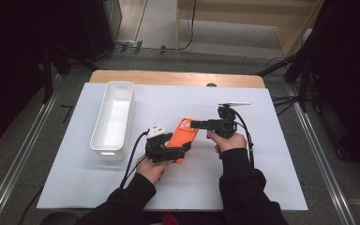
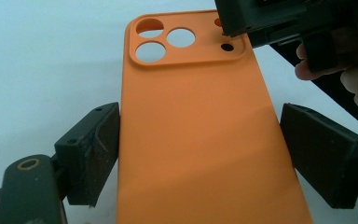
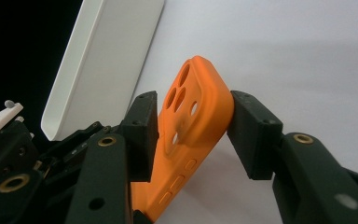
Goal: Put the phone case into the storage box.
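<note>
Item: orange phone case [image 1: 186, 137], held off the white table cover [image 1: 262, 154] between two grippers, just right of the white bin [image 1: 115, 117]; left gripper [image 1: 176, 152] clamped on the case's lower end; right gripper [image 1: 198, 124] set at the camera-cutout end, its pads touching both edges in the right gripper view, so a two-point grip is judged established. Outstanding, by judgement: transfer of the case to the bin, which is seen empty; nothing is found in the path. Surroundings: trailing cables, dark stands, wooden table edge beyond.
</note>
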### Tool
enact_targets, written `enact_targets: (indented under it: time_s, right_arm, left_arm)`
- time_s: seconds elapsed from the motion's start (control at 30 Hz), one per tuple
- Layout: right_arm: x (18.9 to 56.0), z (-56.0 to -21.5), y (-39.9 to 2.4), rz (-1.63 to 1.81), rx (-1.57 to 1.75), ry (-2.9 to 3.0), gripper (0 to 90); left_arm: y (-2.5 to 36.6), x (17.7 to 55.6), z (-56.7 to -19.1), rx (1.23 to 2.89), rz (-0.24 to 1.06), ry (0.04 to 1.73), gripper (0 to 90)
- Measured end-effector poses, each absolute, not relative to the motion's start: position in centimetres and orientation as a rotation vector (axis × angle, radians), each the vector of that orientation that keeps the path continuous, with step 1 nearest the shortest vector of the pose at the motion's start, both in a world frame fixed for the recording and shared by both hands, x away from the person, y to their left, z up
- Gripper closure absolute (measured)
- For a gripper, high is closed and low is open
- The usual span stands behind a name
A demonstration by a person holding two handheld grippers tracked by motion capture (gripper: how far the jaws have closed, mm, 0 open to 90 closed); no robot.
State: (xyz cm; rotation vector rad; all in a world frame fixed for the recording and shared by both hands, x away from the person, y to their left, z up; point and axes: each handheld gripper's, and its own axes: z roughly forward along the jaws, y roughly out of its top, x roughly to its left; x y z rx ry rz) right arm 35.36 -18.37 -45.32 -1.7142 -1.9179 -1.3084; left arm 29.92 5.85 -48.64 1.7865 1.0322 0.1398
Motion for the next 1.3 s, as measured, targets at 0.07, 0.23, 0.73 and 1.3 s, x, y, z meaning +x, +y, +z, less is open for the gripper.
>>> enact_targets:
  time_s: [0.07,0.23,0.73,1.3]
  right_arm:
    - [35.4,-45.4,-18.4,-1.319,-1.715,-1.911,53.3]
    - [35.3,-45.3,-18.4,-1.324,-1.723,-1.922,59.1]
    - [35.2,-45.0,-18.4,-1.340,-1.722,-1.921,67.7]
    - [34.9,-44.2,-18.3,-1.386,-1.694,-1.874,73.9]
  left_arm:
    - [5.8,29.9,-48.6,1.787,0.139,1.028,14.4]
    - [5.8,29.9,-48.6,1.786,0.145,1.025,14.4]
    - [5.6,29.7,-48.8,1.798,0.177,1.001,14.4]
    - [5.4,30.1,-48.7,1.831,0.153,0.985,14.2]
